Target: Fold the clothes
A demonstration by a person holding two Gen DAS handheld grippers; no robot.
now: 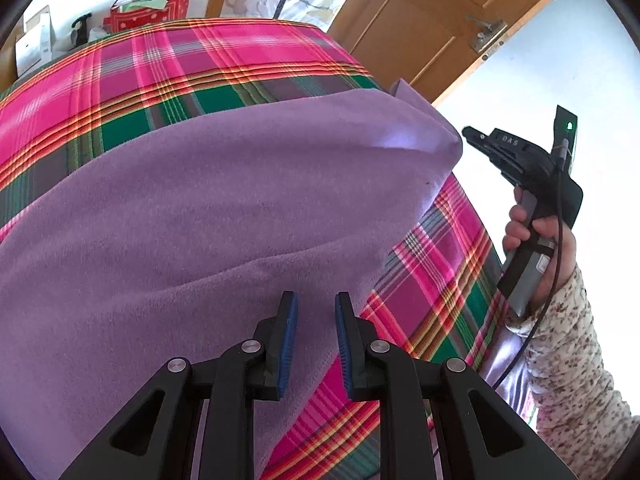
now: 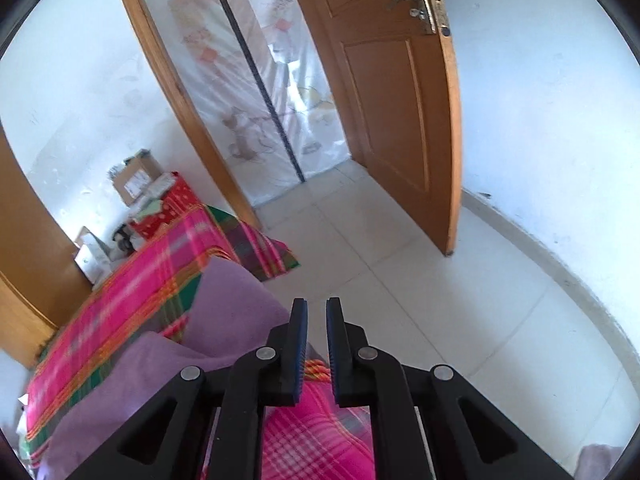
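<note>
A purple fleece cloth (image 1: 200, 208) lies spread over a bed with a pink and green plaid cover (image 1: 160, 64). Its right end is doubled over into a puffed fold (image 1: 420, 136). My left gripper (image 1: 316, 298) hovers over the cloth's near edge, open, with nothing pinched between its blue pads. A hand (image 1: 532, 236) holds my right gripper (image 1: 468, 133) just right of that fold, off the bed's side, apart from the cloth. In the right wrist view the right gripper (image 2: 316, 304) shows only a narrow slit, with bare floor behind it and the purple cloth (image 2: 232, 292) to its left.
A wooden door (image 2: 392, 100) stands ajar beyond a white tiled floor (image 2: 400, 280), with a curtained doorway (image 2: 260, 100) beside it. Cardboard boxes (image 2: 136, 176) and a red box (image 1: 160, 12) are stacked at the bed's far end. A patterned sleeve (image 1: 572, 360) is at the right.
</note>
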